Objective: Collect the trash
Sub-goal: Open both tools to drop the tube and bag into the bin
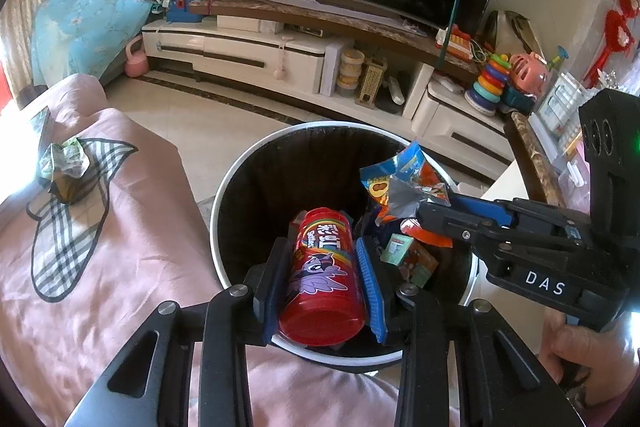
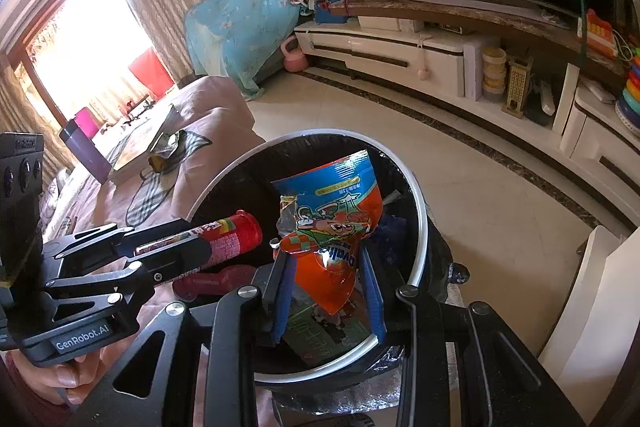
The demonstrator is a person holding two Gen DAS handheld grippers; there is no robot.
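A red candy canister (image 1: pixel 324 279) with a pony picture sits between the blue pads of my left gripper (image 1: pixel 322 251), which is shut on it right above the bin's opening. The round trash bin (image 1: pixel 218 195) has a white rim and a black liner. My right gripper (image 2: pixel 326 259) is shut on a crumpled blue and orange snack bag (image 2: pixel 332 223), held upright over the same bin (image 2: pixel 420 227). In the left wrist view the right gripper (image 1: pixel 420 211) reaches in from the right with the bag (image 1: pixel 400 179). In the right wrist view the left gripper (image 2: pixel 200 243) comes in from the left with the canister (image 2: pixel 236 231).
Small cartons (image 1: pixel 408 255) and wrappers lie inside the bin. A crumpled green wrapper (image 1: pixel 66 163) rests on the pink sofa cover (image 1: pixel 120 267) to the left. A white TV cabinet (image 1: pixel 240 51) runs along the far wall. A white table edge (image 2: pixel 592 307) stands at right.
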